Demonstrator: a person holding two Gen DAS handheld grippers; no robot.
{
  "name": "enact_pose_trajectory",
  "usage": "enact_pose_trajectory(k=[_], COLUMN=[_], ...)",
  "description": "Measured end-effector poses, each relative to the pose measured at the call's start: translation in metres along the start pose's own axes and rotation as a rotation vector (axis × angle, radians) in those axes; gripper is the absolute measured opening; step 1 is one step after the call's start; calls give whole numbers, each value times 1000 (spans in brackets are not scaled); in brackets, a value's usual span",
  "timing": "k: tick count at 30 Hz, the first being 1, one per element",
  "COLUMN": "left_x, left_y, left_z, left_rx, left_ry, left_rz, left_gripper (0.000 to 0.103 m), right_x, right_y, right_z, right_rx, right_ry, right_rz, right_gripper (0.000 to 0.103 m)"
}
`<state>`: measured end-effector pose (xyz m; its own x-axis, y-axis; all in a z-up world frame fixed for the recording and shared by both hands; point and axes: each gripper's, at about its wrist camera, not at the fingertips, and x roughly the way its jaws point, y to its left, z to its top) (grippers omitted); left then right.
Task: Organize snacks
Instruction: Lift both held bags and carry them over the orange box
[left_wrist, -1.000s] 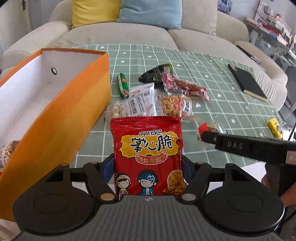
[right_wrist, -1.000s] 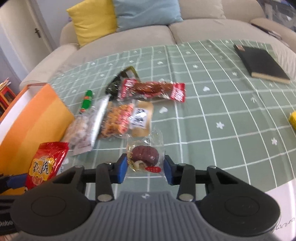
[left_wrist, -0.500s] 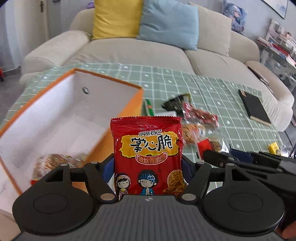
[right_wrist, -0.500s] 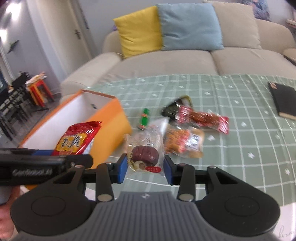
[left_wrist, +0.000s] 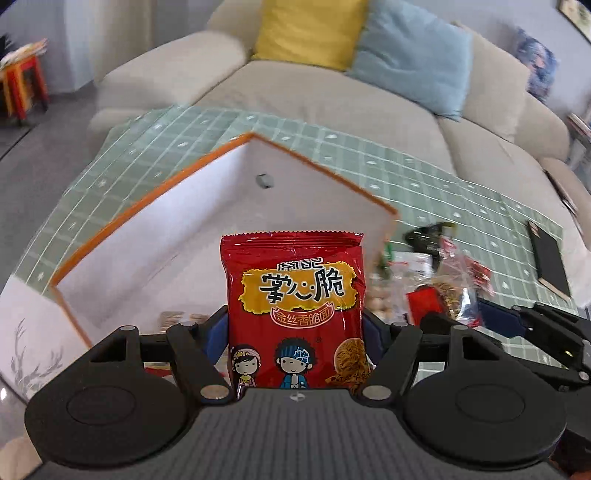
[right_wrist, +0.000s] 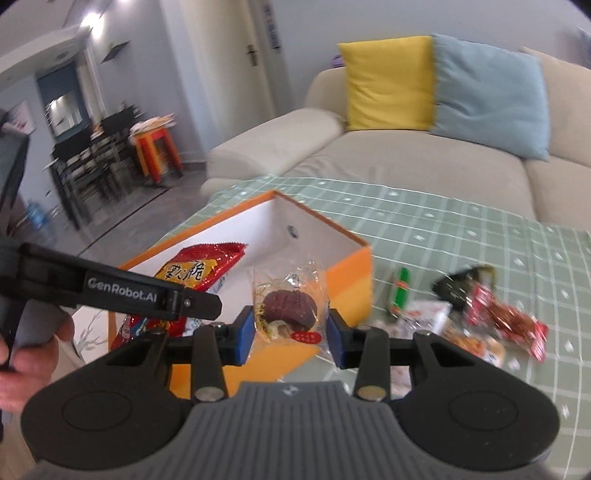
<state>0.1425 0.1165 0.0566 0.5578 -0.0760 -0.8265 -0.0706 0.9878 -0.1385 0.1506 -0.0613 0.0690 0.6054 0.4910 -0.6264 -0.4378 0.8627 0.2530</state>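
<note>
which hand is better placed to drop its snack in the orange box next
Left. The left tongs hold the red noodle bag already over the orange box's open white interior. The right tongs grip the wrapped pastry nearer the box's outer corner, with the left tool between them and the opening.

We hold a red noodle-snack packet (left_wrist: 293, 314) upright in our left gripper (left_wrist: 294, 332), blue pads pressed to both its sides. Behind it sits the orange box (left_wrist: 147, 206) — white inside, open on top. To the right, loose snacks (left_wrist: 439, 273) lie heaped on the green-checked worktop (left_wrist: 461, 199), and our right gripper (left_wrist: 491, 317) pokes in — clasping a clear wrapped snack (left_wrist: 448, 295).
</note>
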Motion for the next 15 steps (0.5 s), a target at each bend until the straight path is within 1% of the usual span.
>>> enact_pose_trajectory(k=[2, 4, 7, 11, 15], left_x=[5, 12, 24, 41, 58], left_y=[11, 20, 29, 35, 40], left_z=[3, 5, 6, 8, 12], left_rx=[-21, -40, -56, -44, -35], left_ry=[13, 35, 61, 84, 113], left_rz=[24, 33, 52, 96, 119], left_gripper=[81, 81, 81, 81, 81], right_x=[11, 22, 41, 66, 90], right_y=[4, 8, 12, 17, 21], right_z=[8, 16, 26, 36, 42], right_rx=[-25, -51, -103, -162, -219], right_ry=[8, 19, 33, 48, 75], right_rz=[13, 25, 19, 15, -3], right_gripper=[39, 39, 39, 39, 39])
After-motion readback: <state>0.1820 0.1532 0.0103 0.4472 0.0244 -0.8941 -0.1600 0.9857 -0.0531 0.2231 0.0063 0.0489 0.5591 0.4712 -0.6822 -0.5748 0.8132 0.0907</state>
